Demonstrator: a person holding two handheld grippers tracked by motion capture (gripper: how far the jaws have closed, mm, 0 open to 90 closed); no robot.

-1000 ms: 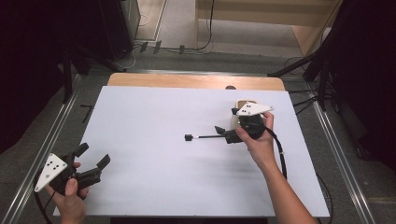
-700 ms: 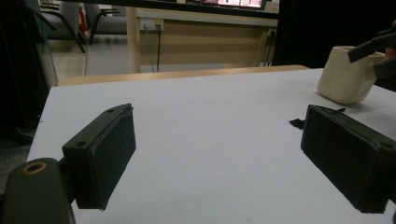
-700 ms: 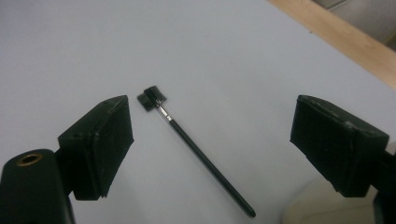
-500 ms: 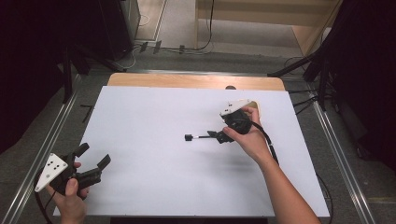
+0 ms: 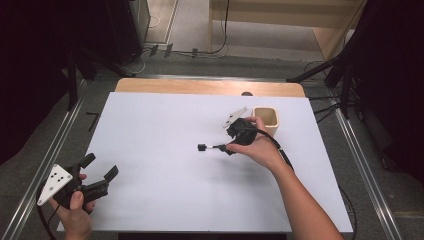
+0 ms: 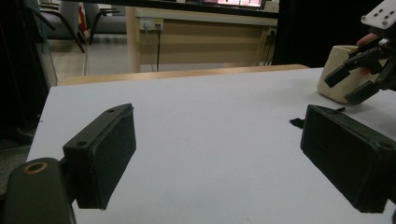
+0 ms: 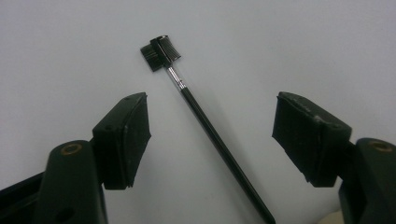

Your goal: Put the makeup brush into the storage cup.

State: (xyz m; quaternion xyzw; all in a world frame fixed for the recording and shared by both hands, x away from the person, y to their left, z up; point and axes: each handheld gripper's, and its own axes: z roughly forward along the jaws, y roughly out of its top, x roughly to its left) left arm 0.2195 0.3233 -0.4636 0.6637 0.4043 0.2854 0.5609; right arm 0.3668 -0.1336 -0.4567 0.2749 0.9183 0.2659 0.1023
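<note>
White sheeting covers the surface (image 5: 165,150), with a strip of bare wood along its far edge. Near the middle lies a slim black brush (image 5: 210,147), its small square bristled head pointing toward the person's left and its thin stem running back under the right hand-held gripper (image 5: 231,145). In the right gripper view the brush (image 7: 196,107) lies flat on the white sheet, slanting from its head at upper left down to the bottom edge, and it passes between the two black jaws, which stand wide apart and touch nothing. The right hand (image 5: 257,147) holds that tool low over the stem, its grey three-cornered plate tilted up toward the far side. Just behind the hand stands a cream cup (image 5: 266,119), upright with its mouth open; in the left gripper view the cup (image 6: 334,77) shows at the far right, beside the other tool. The left hand-held gripper (image 5: 100,172) is at the near left corner of the surface, well apart from the brush, held in the left hand (image 5: 75,215), its jaws spread wide with nothing between them.
</note>
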